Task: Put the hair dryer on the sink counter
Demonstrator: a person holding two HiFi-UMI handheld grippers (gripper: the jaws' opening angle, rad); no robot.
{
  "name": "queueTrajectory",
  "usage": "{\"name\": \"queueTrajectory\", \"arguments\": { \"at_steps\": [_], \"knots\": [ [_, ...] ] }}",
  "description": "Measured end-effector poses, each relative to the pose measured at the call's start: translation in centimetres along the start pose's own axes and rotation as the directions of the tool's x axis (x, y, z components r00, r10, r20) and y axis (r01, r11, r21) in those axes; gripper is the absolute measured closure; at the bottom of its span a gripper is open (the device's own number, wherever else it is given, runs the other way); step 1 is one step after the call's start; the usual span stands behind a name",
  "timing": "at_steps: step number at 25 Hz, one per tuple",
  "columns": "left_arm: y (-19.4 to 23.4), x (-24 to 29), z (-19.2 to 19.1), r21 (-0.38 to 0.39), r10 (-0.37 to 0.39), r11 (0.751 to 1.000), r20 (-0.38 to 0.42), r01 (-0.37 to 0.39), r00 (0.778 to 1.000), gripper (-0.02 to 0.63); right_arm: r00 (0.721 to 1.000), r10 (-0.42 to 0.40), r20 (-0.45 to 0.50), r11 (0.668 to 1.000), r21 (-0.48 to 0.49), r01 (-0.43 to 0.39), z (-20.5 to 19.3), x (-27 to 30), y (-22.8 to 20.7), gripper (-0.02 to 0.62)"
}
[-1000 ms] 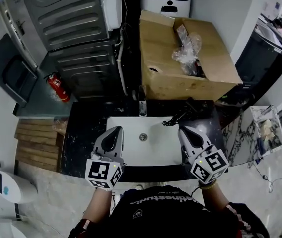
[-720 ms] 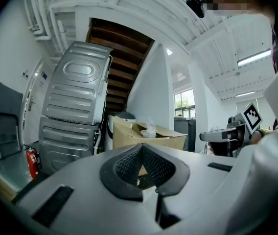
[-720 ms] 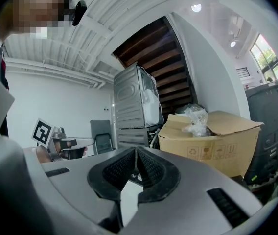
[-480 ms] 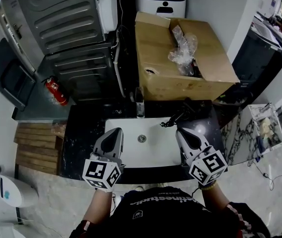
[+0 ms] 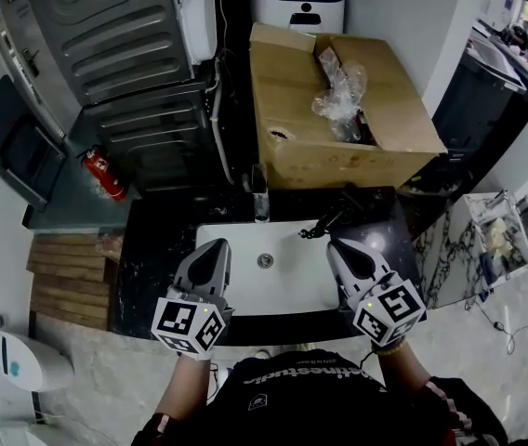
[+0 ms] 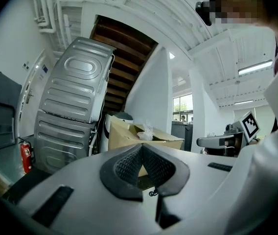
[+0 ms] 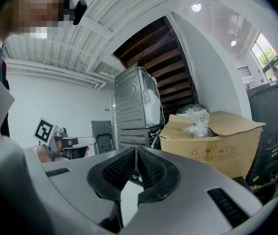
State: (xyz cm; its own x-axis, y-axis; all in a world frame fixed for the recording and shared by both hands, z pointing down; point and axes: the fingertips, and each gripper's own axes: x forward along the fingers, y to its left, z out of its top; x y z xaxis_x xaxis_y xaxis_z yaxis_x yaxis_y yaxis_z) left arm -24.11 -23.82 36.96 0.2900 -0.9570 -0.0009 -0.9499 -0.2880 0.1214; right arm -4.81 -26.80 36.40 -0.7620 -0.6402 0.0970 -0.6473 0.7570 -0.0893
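The left gripper (image 5: pixel 215 247) and right gripper (image 5: pixel 336 248) are shut tight, holding nothing, over the white sink (image 5: pixel 283 291) at the lower middle.

My left gripper (image 5: pixel 215 249) and right gripper (image 5: pixel 336 247) hang side by side, well apart, just ahead of my chest, both pointing forward. On each one the jaws are pressed together, pad against pad at the tips.

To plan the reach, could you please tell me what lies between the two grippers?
The white sink basin and its drain; the head view shows them.
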Motion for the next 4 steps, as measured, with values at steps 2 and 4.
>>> {"name": "queueTrajectory", "arguments": {
  "at_steps": [2,4],
  "knots": [
    [-0.18,0.08,0.01,-0.005,-0.006,1.000,-0.001,0.006,1.000,0.591,1.000,0.003,0.001,1.000,-0.003,-0.003,0.16,-0.04,0.09,0.554],
    [-0.34,0.13,0.01,-0.011,-0.012,1.000,-0.002,0.012,1.000,0.591,1.000,0.006,0.003,1.000,-0.007,-0.006,0.37,-0.10,0.21,0.554]
  ]
}}
